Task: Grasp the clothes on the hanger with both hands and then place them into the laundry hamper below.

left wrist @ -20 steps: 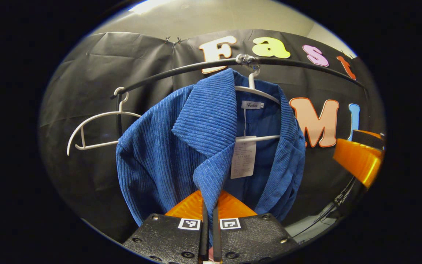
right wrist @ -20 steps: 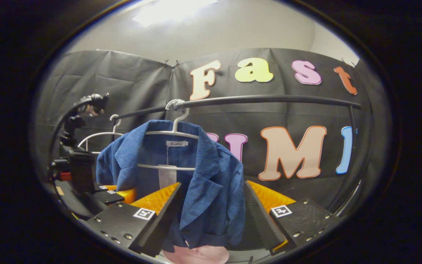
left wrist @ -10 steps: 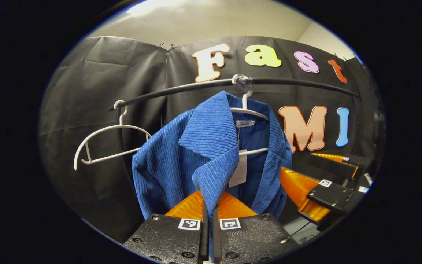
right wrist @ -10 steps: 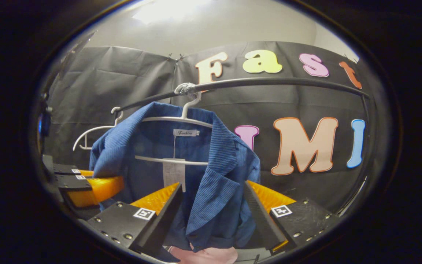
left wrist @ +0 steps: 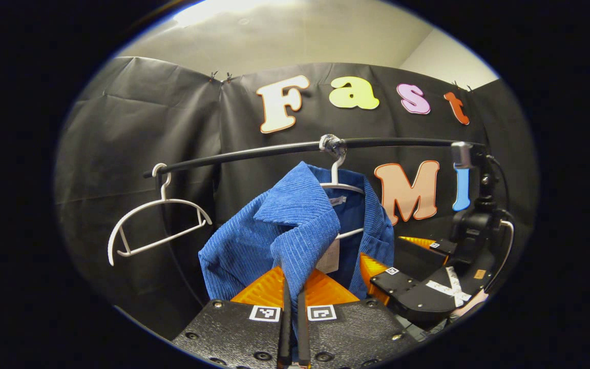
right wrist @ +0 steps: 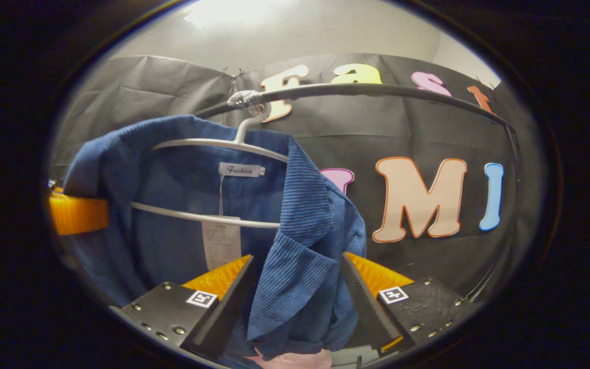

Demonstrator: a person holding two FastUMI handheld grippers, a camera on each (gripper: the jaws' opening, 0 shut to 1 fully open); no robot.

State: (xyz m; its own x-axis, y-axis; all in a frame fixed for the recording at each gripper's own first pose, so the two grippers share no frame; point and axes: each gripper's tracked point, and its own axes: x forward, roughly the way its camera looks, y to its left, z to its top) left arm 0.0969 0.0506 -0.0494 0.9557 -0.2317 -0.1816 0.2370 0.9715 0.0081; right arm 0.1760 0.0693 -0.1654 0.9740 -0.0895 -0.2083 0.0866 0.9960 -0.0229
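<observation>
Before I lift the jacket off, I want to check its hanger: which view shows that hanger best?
The right gripper view: the hanger shows hook, shoulder and crossbar inside the open blue jacket. In the left gripper view the lapel hides most of the hanger.

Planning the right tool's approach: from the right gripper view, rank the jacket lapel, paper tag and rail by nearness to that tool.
1. Jacket lapel, between the right tool's open fingers.
2. Paper tag, left, inside the jacket.
3. Rail, overhead, behind.
</observation>
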